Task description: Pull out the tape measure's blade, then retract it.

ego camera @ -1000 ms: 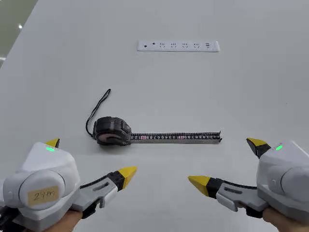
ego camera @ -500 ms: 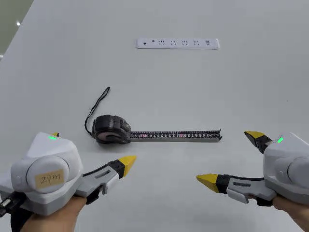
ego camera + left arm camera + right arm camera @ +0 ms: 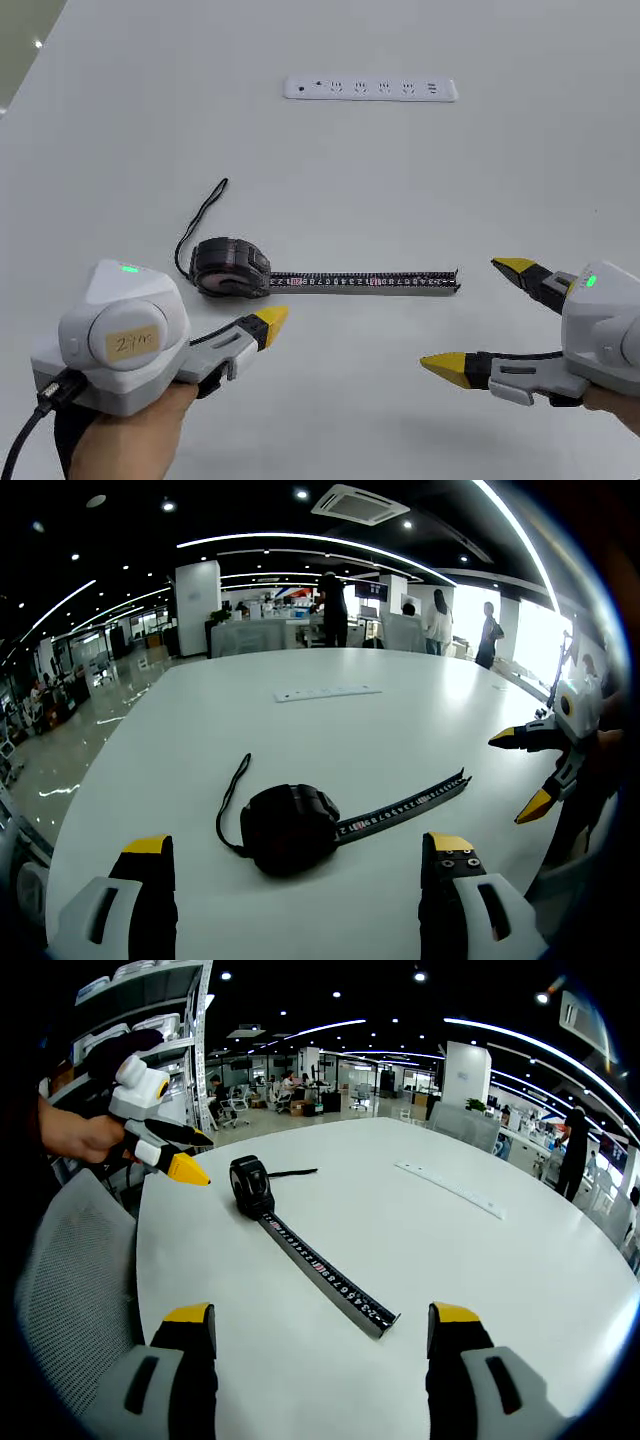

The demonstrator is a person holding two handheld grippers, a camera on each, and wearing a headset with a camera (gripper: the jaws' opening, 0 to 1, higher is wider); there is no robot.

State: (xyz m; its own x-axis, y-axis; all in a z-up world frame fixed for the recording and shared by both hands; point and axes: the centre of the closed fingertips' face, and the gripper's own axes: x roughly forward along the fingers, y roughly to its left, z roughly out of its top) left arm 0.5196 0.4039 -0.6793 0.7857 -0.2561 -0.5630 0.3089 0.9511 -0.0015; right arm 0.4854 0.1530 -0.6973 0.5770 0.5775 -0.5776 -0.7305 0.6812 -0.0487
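While the blade lies out ahead of our spread, empty fingers, we judge retraction next: steady the tape measure.

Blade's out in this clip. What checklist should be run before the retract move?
1. The blade is out of the tape measure case and flat on the table: ok.
2. The left claw is open, empty and short of the case: ok.
3. The right claw is open, empty and apart from the hook end: ok.
4. Case held for retracting: not ok, nothing grips it.
5. Blade lock state: cannot tell.
6. The wrist strap lies away from the blade: ok.
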